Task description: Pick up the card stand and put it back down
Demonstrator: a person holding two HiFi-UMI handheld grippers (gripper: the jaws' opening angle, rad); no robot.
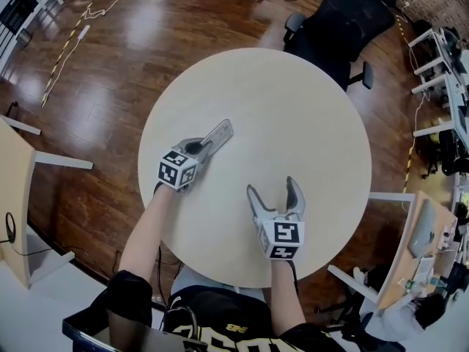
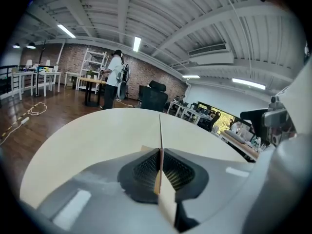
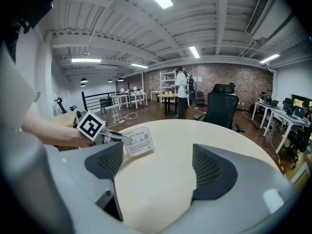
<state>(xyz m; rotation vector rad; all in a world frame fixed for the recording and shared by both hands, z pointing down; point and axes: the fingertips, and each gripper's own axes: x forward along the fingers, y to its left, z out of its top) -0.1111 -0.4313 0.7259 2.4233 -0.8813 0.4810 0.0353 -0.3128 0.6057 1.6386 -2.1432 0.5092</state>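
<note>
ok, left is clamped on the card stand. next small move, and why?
Probably a short straight lift with the left gripper: its jaws are shut on the card stand, which seems to rest on the table. The right gripper is open and empty, off to the side.

Grey tongs [image 1: 272,187] bear marker cubes [image 1: 177,169]; shirt [image 1: 220,327] seemingly black.

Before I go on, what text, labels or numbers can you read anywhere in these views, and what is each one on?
Card stand: printed lines and a square code on its face, too small and blurred to read.
Marker cubes: black-and-white square patterns only, no words.
Shirt: pale print, blurred, unreadable.
Nothing legible anywhere.
</note>
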